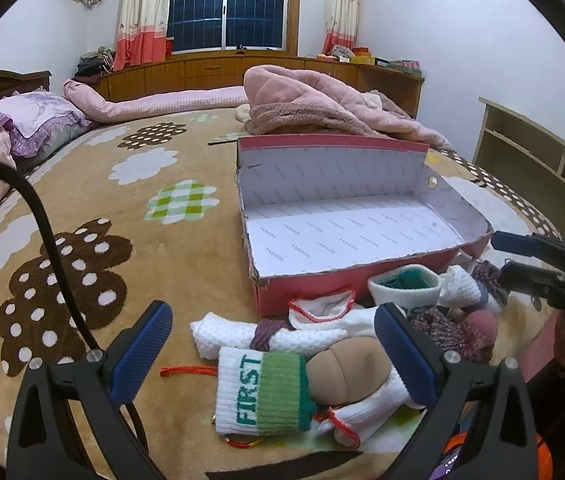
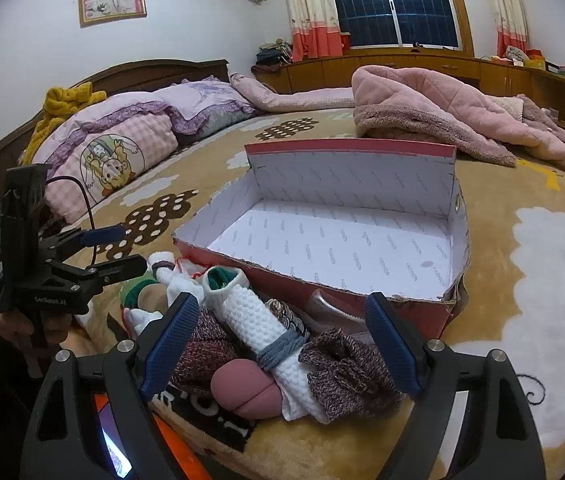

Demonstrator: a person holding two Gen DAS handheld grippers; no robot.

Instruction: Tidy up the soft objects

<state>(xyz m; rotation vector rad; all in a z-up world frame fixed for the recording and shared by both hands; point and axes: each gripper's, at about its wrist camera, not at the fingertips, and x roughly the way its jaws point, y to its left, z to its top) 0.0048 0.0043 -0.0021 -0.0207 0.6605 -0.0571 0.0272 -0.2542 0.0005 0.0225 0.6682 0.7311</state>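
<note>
An open red shoebox [image 1: 322, 286] [image 2: 456, 236] with a white lining lies on the bed, nothing in it. Before its near wall lies a heap of soft things. In the left wrist view my left gripper [image 1: 274, 340] is open over a white sock with a green cuff marked FIRST [image 1: 260, 394], a tan soft toy [image 1: 342, 372] and a rolled white cloth [image 1: 226, 334]. In the right wrist view my right gripper [image 2: 286, 340] is open around a rolled white cloth tied with blue [image 2: 258, 320], a pink soft toy [image 2: 244, 388] and maroon knitwear [image 2: 346, 368]. Neither gripper's pads press on anything.
A tan bedspread with cloud patterns [image 1: 102, 208] covers the bed. A pink quilted blanket [image 1: 314, 104] [image 2: 442, 108] is heaped behind the box. Pillows [image 2: 122, 136] lie at the headboard. A person's hand [image 2: 14, 324] holds the left gripper [image 2: 110, 252]. A shelf [image 1: 530, 148] stands at right.
</note>
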